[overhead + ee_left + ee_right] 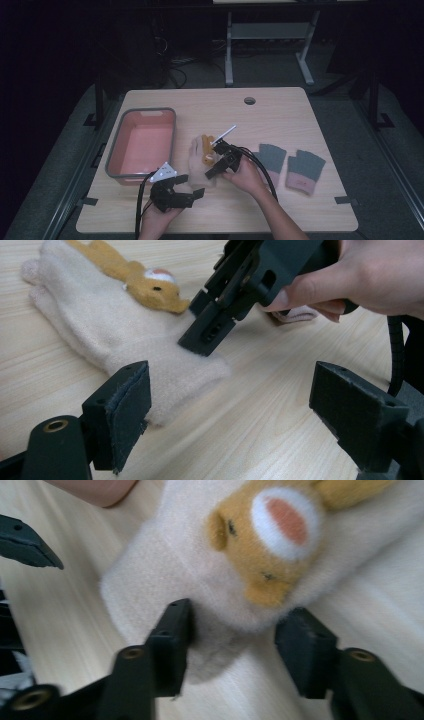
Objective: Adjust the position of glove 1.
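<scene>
The cream mitten [165, 580] is straddled at its cuff by the half-closed right gripper [235, 640]; contact is blurred. The left gripper [225, 405] is held wide, empty

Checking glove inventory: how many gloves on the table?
3: a cream glove with an orange animal mid-table, at the right gripper; two grey gloves side by side at right.

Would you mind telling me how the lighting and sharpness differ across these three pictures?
High view: dim, the room black around the table. Left gripper view: bright and sharp on the cream mitten and the right gripper. Right gripper view: bright but smeared, the mitten's animal face soft.
</scene>
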Action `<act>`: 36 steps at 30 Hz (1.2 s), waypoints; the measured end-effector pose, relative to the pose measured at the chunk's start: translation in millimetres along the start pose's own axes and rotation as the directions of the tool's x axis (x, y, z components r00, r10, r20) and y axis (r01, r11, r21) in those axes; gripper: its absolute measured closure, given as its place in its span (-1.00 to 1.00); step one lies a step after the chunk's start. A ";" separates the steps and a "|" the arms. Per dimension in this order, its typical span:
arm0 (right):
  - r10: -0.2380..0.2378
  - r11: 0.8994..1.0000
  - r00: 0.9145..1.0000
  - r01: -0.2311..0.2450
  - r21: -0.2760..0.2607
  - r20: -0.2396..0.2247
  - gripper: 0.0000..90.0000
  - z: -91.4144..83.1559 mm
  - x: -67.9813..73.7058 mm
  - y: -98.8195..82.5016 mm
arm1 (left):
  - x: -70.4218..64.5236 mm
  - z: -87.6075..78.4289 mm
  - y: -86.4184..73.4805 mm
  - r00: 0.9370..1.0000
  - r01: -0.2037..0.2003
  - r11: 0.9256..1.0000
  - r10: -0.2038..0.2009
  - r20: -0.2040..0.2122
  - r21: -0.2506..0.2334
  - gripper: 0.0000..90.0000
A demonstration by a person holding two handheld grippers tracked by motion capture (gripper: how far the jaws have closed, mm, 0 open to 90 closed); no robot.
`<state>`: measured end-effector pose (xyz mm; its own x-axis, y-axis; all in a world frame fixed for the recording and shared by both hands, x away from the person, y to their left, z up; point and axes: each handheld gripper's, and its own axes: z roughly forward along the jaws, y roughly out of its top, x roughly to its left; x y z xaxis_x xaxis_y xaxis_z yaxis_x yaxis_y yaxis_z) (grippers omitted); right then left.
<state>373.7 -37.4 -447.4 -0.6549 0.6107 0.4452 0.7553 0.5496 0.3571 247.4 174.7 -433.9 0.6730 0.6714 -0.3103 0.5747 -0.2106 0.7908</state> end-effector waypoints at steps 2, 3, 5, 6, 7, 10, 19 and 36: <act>0.028 1.000 0.999 -0.028 -0.001 -0.032 0.34 1.8 -1.5 -0.5 | 0.4 0.0 0.0 1.000 -0.002 1.000 0.002 -0.001 0.000 -0.62; 0.028 1.000 0.999 -0.028 -0.001 -0.032 0.34 1.8 -1.5 -0.5 | 0.5 0.1 -0.1 1.000 -0.003 1.000 0.003 -0.001 0.001 -0.62; 0.036 0.999 0.998 -0.036 -0.015 -0.060 0.62 0.7 -4.6 -1.8 | 1.0 0.3 -0.1 1.000 -0.006 1.000 0.006 -0.003 0.005 -0.62; 0.041 0.999 0.997 -0.043 -0.018 -0.068 0.72 -0.7 -5.9 -2.3 | 1.1 0.5 -0.1 1.000 -0.004 1.000 0.004 -0.004 0.006 -0.62; 0.042 0.999 0.996 -0.044 -0.025 -0.075 0.78 -2.1 -7.2 -3.1 | 1.6 0.6 0.0 1.000 -0.005 1.000 0.005 -0.004 0.011 -0.62; 0.046 0.999 0.995 -0.048 -0.023 -0.085 0.83 -5.2 -9.1 -5.1 | 2.2 2.0 0.2 1.000 -0.002 1.000 0.002 -0.006 0.017 -0.62; 0.030 0.999 0.999 -0.031 -0.021 -0.033 0.84 -19.2 -4.4 -14.8 | 0.3 9.6 7.3 1.000 -0.004 0.999 0.005 -0.013 0.036 -0.61; 0.092 0.993 0.995 -0.095 -0.068 -0.035 0.59 -43.3 -21.0 -54.4 | 5.6 53.9 21.7 0.993 0.113 0.985 -0.109 -0.041 0.128 -0.41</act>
<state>347.5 -104.7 -440.6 -0.5810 0.6386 0.5047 0.8139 0.4490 0.3688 288.8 135.6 -446.9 0.5870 0.7189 -0.3724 0.7020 -0.2228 0.6765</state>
